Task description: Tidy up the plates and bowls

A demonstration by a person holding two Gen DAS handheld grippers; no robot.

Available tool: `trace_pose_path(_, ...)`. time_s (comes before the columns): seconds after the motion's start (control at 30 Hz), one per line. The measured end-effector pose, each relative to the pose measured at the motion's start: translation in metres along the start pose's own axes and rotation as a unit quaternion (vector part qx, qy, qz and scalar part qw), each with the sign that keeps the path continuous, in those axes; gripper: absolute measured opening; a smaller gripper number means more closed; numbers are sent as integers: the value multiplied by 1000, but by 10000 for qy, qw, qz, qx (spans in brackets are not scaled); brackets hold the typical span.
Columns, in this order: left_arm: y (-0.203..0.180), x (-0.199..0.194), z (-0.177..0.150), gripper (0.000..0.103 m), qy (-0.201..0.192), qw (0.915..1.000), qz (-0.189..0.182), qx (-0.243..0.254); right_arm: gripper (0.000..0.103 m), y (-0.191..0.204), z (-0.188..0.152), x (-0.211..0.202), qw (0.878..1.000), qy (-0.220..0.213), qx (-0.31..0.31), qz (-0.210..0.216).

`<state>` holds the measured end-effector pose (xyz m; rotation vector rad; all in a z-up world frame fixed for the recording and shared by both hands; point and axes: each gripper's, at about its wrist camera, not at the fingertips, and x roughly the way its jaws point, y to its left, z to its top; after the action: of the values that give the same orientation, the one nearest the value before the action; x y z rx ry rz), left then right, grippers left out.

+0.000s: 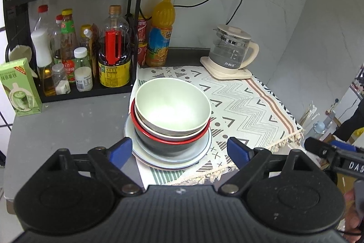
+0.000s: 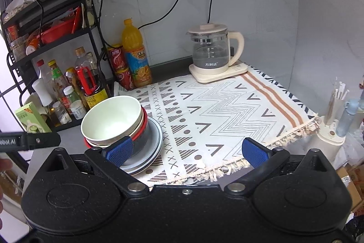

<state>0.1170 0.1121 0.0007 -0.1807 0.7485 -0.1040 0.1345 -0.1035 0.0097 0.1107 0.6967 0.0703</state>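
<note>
A pale green bowl tops a nested stack. Under it sit a cream bowl and a dark bowl with a red rim, all resting on pale blue plates at the left edge of the patterned cloth. My left gripper is open just in front of the stack, with its blue pads wide apart and nothing between them. My right gripper is open too, over the cloth to the right of the stack. Its left pad overlaps the stack in the picture.
A glass kettle stands on its base at the back of the cloth. An orange juice bottle, red cans and a black rack of condiment bottles line the left. A green carton stands near the front left. The cloth's fringe hangs at the table's right edge.
</note>
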Motion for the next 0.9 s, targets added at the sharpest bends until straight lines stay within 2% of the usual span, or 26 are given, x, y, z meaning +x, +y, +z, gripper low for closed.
trace_pose_path(0.13, -1, -4, -5, 90, -43, 9999, 144, 36, 103, 0, -5, -9, 9998, -139, -59, -143)
trace_pose_path(0.43, 5, -18, -13, 90, -68, 9997, 153, 158, 103, -4, -18, -18, 9992, -183, 89, -339)
trace_pose_path(0.57, 5, -25, -22, 90, -23, 9996, 187, 222, 103, 0, -19, -23, 9995, -159, 47, -276)
trace_pose_path(0.77, 3, -33, -37, 90, 102, 9996, 253, -36, 103, 9, -21, -31, 9993, -256, -157, -200)
trace_pose_path(0.9, -5, -35, -44, 90, 124, 9995, 276, 82, 103, 12, -23, -29, 9997, -94, -198, -110)
